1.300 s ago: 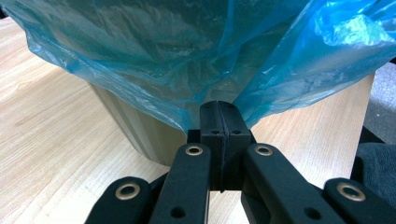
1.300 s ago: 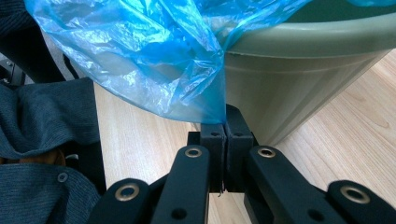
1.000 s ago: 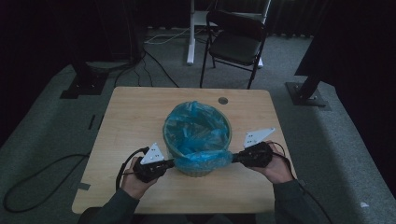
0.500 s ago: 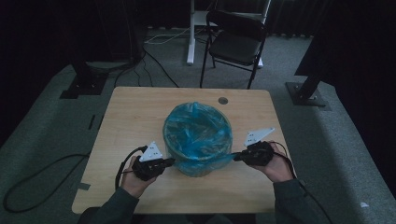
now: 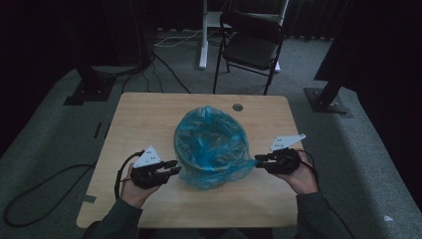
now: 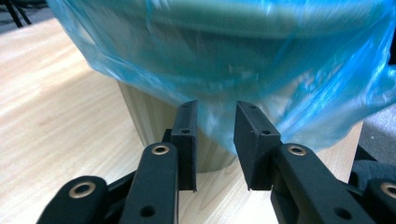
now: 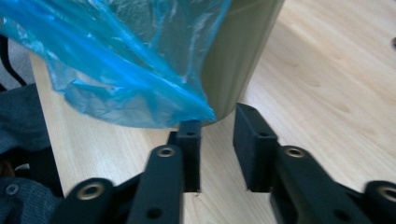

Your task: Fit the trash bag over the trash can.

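Note:
A round olive bin lined with a blue plastic bag stands mid-table. The bag's loose hem drapes down over the bin's outside. My left gripper sits just left of the bin; its jaws have just been opening and stand apart with nothing between them, the bag a little ahead. My right gripper sits at the bin's right. Its jaws have just been opening too and are empty. A corner of the bag hangs over the left fingertip, beside the bin wall.
A round cable hole lies in the table's far edge. Behind the table stand a black folding chair and a white post. Black stand bases and cables lie on the grey carpet.
Both grippers' jaws went from shut at the bag's lower hem to open. The left gripper drew back a little from the bin; the right stayed near its place.

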